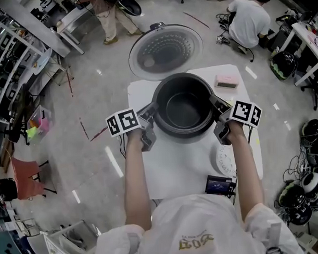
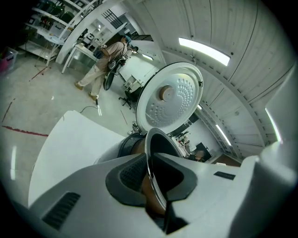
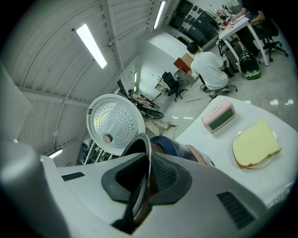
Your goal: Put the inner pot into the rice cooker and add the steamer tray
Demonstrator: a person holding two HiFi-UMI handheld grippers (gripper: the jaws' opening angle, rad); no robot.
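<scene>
Two-handed carry: inner pot (image 1: 183,110) held over the mouth of the rice cooker (image 2: 128,144), far middle of the white table (image 1: 176,170).

Left gripper (image 1: 149,115) is clamped on the pot's left rim and right gripper (image 1: 221,112) on its right rim. In each gripper view the thin metal lip runs between the pads, one pad inside the wall and one outside. Opposite grips make sense: they keep the pot level and centred so it can go straight down the bore without scraping. The lid (image 1: 165,50) is swung open to the far side, out of the drop path. Pink clock (image 1: 226,81) sits far right on the table, clear of both arms. I can't tell whether the pot has bottomed out; I'd judge it not seated yet. I can't pick out the steamer tray with confidence, so that step looks pending.
</scene>
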